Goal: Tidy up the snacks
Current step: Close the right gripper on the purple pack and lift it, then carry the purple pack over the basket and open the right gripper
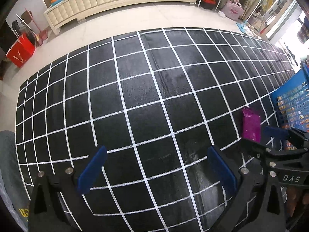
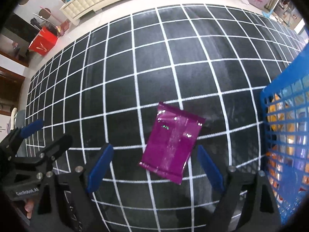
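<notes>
A purple snack packet (image 2: 171, 143) lies flat on the black, white-gridded surface (image 2: 135, 67), its long axis running from near-left to far-right, tilted off the grid lines; the right gripper (image 2: 154, 166) hovers over its near end, blue fingers (image 2: 100, 166) spread wide, gripping nothing; a blue basket (image 2: 285, 127) holding snacks stands just right; the left gripper (image 1: 156, 170), also released, hangs over bare surface.

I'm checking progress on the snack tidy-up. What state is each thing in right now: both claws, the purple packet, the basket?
Left claw: open, empty, over bare mat.
Right claw: open, straddling the packet's near end, whether its pads touch it is unclear.
Purple packet: sealed, lying flat on the mat, outside the basket.
Blue basket: upright beside the packet, already holding snacks.
</notes>
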Available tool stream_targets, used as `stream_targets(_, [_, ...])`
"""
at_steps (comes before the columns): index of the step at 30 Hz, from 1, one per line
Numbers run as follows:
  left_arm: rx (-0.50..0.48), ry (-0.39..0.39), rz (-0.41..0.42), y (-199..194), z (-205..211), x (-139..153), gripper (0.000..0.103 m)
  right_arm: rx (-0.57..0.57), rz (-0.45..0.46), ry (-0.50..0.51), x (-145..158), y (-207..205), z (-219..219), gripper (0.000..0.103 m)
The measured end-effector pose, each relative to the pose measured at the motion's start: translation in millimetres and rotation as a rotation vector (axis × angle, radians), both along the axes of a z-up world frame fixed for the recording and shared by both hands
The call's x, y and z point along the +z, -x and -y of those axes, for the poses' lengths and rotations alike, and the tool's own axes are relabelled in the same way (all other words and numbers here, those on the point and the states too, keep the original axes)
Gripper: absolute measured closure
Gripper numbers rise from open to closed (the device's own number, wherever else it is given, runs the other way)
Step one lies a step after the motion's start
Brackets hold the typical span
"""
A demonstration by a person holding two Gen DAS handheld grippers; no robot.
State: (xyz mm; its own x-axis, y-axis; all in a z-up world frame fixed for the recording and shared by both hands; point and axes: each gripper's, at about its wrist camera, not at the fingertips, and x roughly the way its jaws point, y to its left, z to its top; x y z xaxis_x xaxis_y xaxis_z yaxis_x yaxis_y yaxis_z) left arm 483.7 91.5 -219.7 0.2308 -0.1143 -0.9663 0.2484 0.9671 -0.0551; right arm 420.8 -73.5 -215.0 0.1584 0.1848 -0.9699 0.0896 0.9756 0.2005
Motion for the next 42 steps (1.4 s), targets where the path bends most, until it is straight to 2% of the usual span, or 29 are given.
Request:
stream_targets(5, [-0.013,-0.023,0.033,-3.5,7.3,0.5,0.000,0.031,0.003,0.052,-6.3,-6.6,-3.4,0.027])
stream_targets(9, [-0.004,0.003,0.041,-4.8,11.3,0.2,0.000,0.050,0.007,0.155,-3.5,-6.1,-8.9,0.046])
stream_targets(14, [-0.037,-0.039,0.062,4.6,14.4,0.4,0.000,0.082,0.046,0.193,-0.2,10.3,-17.2,0.049])
stream_targets(16, [-0.022,-0.021,0.054,10.4,11.7,0.7,0.000,0.089,0.060,0.208,1.3,23.3,-23.8,0.050])
stream_targets(18, [-0.025,-0.001,0.056,18.1,9.3,4.6,0.000,0.098,0.065,0.194,5.0,34.4,-33.2,0.050])
stream_targets(21, [-0.041,-0.028,0.088,29.4,9.1,14.3,0.000,0.089,0.068,0.142,14.1,49.9,-35.7,0.050])
stream_targets(26, [-0.033,-0.018,0.100,47.0,11.3,38.4,0.000,0.091,0.099,0.086,50.6,81.5,-34.3,0.050])
stream_targets(33, [-0.034,-0.020,0.168,86.6,22.7,91.2,0.000,0.097,0.189,0.055,120.6,130.8,-16.7,0.050])
stream_targets(38, [-0.051,-0.004,0.224,115.4,41.7,131.2,0.000,0.107,0.254,0.045,162.9,154.3,11.9,0.050])
stream_targets(42, [-0.087,0.006,0.265,134.8,62.6,160.0,0.000,0.110,0.324,0.073,185.8,156.9,29.8,0.050])
